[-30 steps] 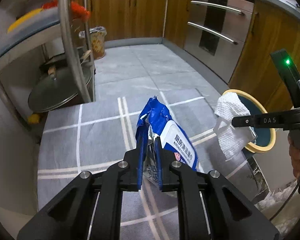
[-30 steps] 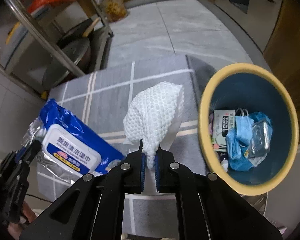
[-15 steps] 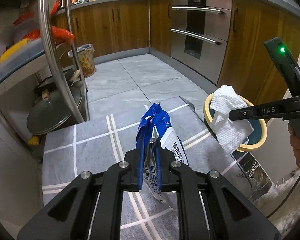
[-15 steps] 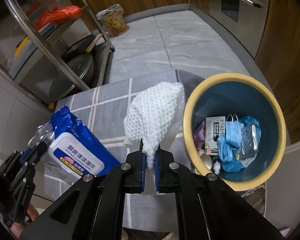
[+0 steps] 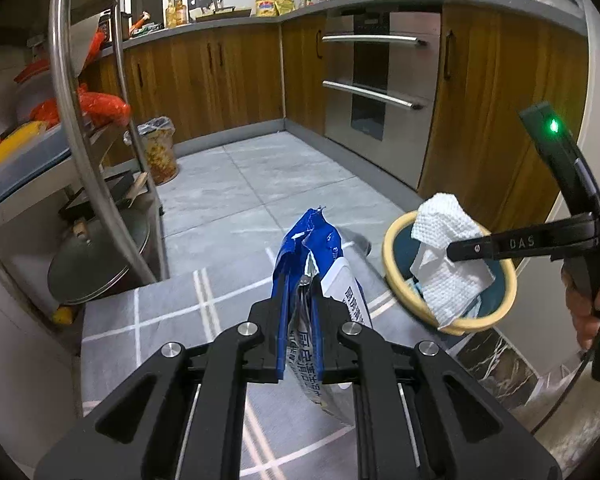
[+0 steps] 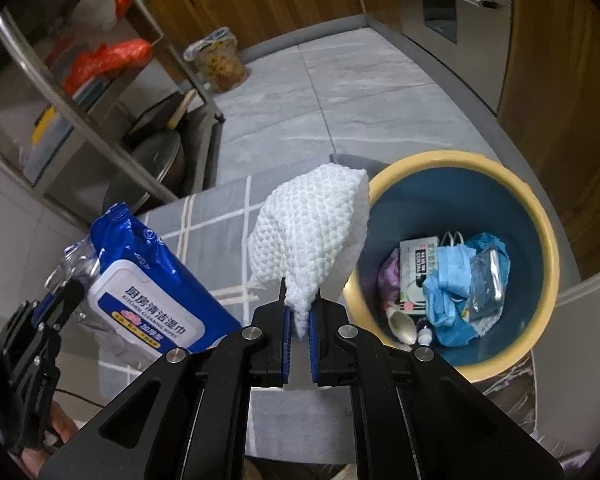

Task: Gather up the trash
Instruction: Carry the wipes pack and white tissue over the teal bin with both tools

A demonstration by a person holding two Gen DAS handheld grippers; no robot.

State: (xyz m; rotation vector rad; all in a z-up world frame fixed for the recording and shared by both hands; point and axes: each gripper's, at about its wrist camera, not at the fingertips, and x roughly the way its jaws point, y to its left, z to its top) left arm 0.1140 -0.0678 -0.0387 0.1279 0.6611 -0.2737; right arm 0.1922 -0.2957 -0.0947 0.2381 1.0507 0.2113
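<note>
My left gripper [image 5: 300,316] is shut on a blue wet-wipe pack [image 5: 320,256] and holds it above the grey mat; the pack also shows in the right wrist view [image 6: 148,280]. My right gripper [image 6: 299,316] is shut on a white paper towel [image 6: 312,236], held in the air just left of the bin's rim. The towel also shows in the left wrist view [image 5: 446,264], in front of the bin. The bin [image 6: 540,232] is blue inside with a yellow rim and holds several pieces of trash, among them a blue mask [image 6: 452,284].
A grey mat with white lines [image 5: 172,312] covers the surface below. A steel rack [image 5: 80,128] with pots and a lid stands at the left. Wooden cabinets and an oven [image 5: 376,80] line the far side. A small lined waste basket [image 5: 156,152] stands on the tiled floor.
Both grippers have risen and tilted up, showing more of the kitchen. The wipe pack and the towel stay gripped. The towel has moved nearer the bin's rim.
</note>
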